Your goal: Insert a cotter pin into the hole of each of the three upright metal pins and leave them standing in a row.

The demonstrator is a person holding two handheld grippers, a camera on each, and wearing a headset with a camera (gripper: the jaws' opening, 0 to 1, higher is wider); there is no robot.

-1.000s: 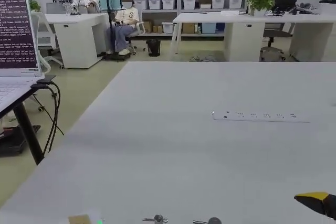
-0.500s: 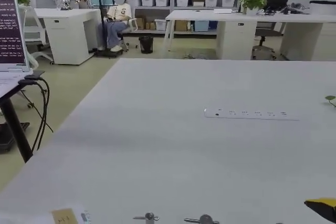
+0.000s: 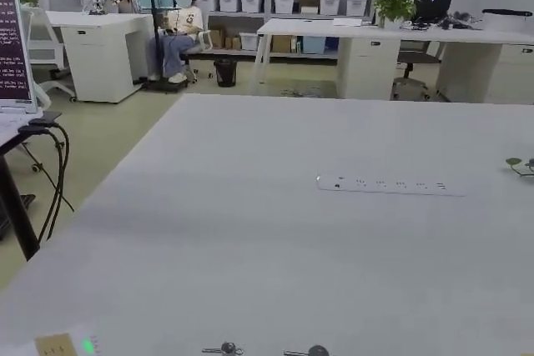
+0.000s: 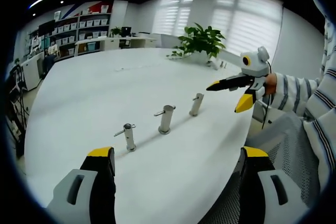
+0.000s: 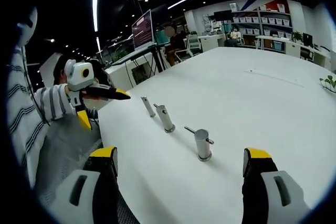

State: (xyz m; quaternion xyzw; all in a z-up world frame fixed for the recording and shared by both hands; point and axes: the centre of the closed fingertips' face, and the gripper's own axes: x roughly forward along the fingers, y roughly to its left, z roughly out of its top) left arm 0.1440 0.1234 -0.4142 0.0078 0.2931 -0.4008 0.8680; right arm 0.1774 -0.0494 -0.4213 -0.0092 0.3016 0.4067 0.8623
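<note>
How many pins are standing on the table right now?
3, in a row in the left gripper view: nearest pin, middle pin, farthest pin. None looks hidden.

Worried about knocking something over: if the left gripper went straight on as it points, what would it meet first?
Probably the middle metal pin, which stands nearly dead ahead between the left gripper's open jaws, though depth is unclear.

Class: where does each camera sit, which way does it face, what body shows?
Head view: headset, facing forward across the table, power strip ahead.
Left gripper view: on left gripper, own fingers framing three pins, right gripper and striped sleeve beyond.
Right gripper view: on right gripper, same pins from opposite side, left gripper beyond.
Shared: the pins.
</note>
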